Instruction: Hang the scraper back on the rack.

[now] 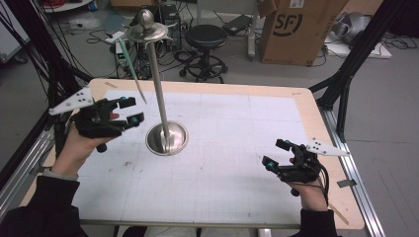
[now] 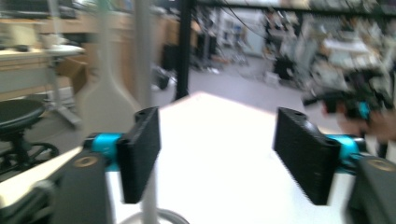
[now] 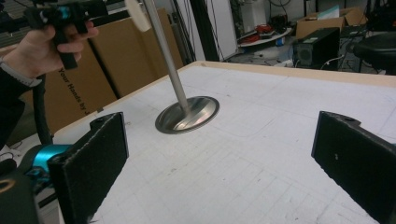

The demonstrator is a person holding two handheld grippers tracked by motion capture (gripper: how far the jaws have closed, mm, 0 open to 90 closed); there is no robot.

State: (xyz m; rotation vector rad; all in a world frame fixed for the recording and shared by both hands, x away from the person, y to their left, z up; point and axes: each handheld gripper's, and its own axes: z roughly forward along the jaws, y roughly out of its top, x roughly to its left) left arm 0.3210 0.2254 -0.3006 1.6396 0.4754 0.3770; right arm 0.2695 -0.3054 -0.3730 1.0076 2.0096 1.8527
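A tall metal stand rises from a round base [image 1: 167, 139] near the table's middle, its pole [image 1: 158, 79] topped by a disc and knob [image 1: 146, 30]. A pale long-handled spatula [image 1: 131, 69] hangs from the disc's left side, blade down. My left gripper [image 1: 131, 111] hovers just left of the pole, below the spatula's blade, open with nothing between its pads [image 2: 140, 154]. In the left gripper view the spatula [image 2: 105, 102] and pole [image 2: 142, 60] are blurred, beyond the left pad. My right gripper [image 1: 275, 153] stands open and empty low at the table's right, facing the base [image 3: 189, 114].
The white gridded mat [image 1: 232, 148] covers the wooden table. Beyond the far edge stand a black stool [image 1: 205, 37] and a cardboard box [image 1: 296, 29]. Black frame posts [image 1: 356, 54] flank the table on both sides.
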